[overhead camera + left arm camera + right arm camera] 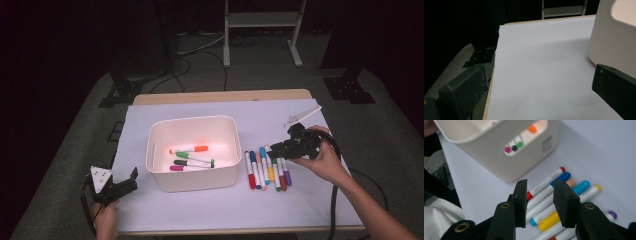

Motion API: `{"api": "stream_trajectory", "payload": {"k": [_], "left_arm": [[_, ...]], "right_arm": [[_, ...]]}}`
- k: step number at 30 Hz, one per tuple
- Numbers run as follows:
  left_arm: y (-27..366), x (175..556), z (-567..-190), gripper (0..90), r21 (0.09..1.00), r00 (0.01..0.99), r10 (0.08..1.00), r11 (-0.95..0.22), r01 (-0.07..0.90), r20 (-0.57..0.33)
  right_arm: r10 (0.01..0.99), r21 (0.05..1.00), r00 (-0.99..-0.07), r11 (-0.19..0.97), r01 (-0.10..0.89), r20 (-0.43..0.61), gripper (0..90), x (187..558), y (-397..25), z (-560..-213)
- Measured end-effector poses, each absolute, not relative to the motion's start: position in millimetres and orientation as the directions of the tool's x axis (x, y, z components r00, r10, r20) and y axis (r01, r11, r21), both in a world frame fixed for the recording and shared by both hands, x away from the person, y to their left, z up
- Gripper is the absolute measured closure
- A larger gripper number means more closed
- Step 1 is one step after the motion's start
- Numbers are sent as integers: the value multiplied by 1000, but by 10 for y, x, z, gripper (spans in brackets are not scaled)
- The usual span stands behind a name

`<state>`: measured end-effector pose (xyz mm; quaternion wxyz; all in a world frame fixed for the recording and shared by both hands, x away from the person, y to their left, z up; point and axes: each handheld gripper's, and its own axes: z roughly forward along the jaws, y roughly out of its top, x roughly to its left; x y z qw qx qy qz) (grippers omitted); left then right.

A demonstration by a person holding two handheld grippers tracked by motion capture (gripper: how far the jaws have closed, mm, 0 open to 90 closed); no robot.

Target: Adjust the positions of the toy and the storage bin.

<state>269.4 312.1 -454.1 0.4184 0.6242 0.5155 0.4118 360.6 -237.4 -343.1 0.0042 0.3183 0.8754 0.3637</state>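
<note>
From the high view, a white bin (pixel 192 152) sits mid-table on a pale sheet (pixel 210 205), with four markers inside it — orange, green, black, magenta. Just right of the bin lies a row of markers (pixel 266 170), side by side and touching. The right gripper (pixel 278 148) hovers over the far end of that row, held in a hand (pixel 325 162). The left gripper (pixel 131 180) rests near the bin's front-left corner, apart from it, jaws spread and empty.

The left gripper view shows bare sheet between its two wide-apart jaws and the bin's wall (pixel 614 42) to one side; no marker lies in reach.

The right gripper view looks down between its jaws, which stand parted with nothing between them. Below lie the red (pixel 546 182) and blue (pixel 560 178) markers nearest the bin, with a light-blue and a yellow (pixel 551 220) one beside them. Through the bin's handle slot (pixel 512 147) the caps of three binned markers show — a detail the high view lacks, while the high view alone gives the row's full count.

The risk, as it looks: the markers lie packed, so closing jaws may catch two at once or roll neighbours aside. A grip near the cap end could also let a marker tilt and slip on the way to the bin.
</note>
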Motion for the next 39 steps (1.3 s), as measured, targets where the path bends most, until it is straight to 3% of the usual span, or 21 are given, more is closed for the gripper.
{"api": "stream_trajectory", "payload": {"k": [20,29,33,39], "left_arm": [[3118,2698,-4541,0,946,128,988,-122,302,86],[3120,2694,-4540,0,946,130,988,-119,300,83],[3120,2695,-4541,0,947,131,988,-119,300,82],[3118,2693,-4540,0,946,131,988,-123,300,87]], "right_arm": [[712,574,-661,446,686,237,623,3656,-2845,-4142],[764,553,-616,435,710,190,611,3698,-2833,-4307],[796,537,-592,449,714,122,615,3657,-2875,-4341],[830,544,-552,426,722,83,698,3560,-2995,-4372]]}}
